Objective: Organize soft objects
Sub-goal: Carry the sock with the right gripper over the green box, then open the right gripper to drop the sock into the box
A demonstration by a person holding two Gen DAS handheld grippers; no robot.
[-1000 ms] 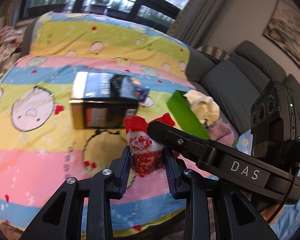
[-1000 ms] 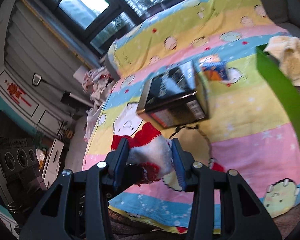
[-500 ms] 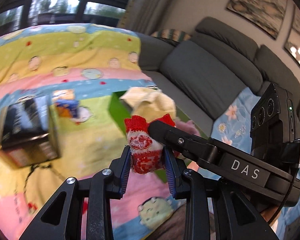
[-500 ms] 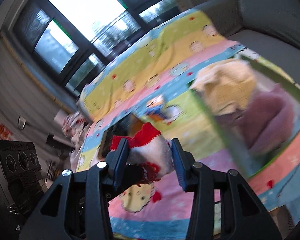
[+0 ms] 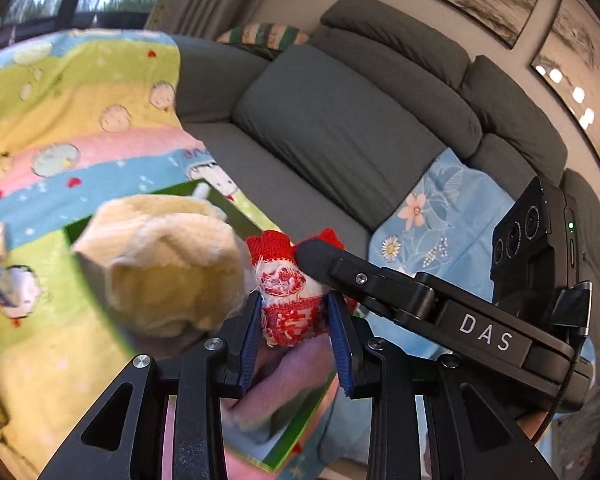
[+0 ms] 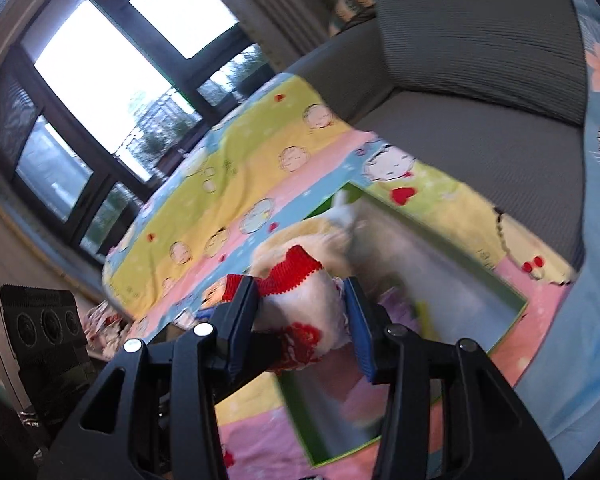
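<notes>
Both tongs [image 5: 294, 334] [image 6: 302, 324] clamp the sock [image 5: 286, 300], red cuff pointing away

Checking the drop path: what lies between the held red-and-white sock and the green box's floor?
Right wrist view: the sock hangs over the green box; a purple cloth lies beneath.

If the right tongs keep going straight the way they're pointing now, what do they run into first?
Most likely the green box: the right tongs, shut on the red and white sock, point into its open top, where the cream plush item lies nearest. Blur leaves depth uncertain.
</notes>
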